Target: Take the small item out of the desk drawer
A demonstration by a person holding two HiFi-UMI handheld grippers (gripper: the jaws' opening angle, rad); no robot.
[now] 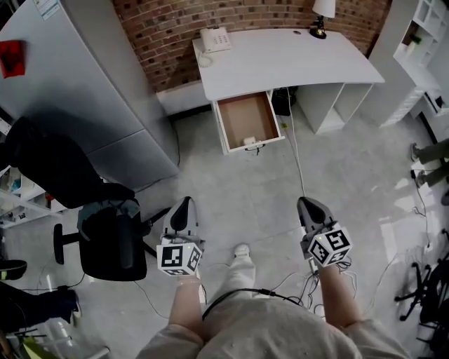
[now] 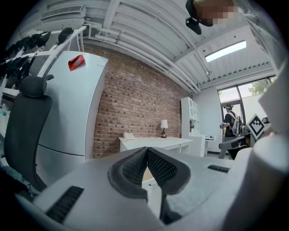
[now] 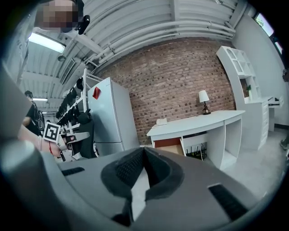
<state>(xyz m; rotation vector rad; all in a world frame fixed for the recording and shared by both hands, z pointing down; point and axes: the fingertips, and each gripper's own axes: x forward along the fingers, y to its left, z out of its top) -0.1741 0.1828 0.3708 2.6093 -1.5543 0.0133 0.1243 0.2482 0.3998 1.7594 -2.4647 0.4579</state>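
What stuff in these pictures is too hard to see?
- Small white item in the open drawer: head view, too small to tell what it is.
- Drawer, left gripper view: mostly hidden behind the left gripper, whose jaws are shut.
- Lamp: head view, the top edge cuts its shade.

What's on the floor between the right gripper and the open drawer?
In the head view, mostly bare grey floor. One thin cable runs from under the desk toward the right gripper. Nothing else lies before the drawer.
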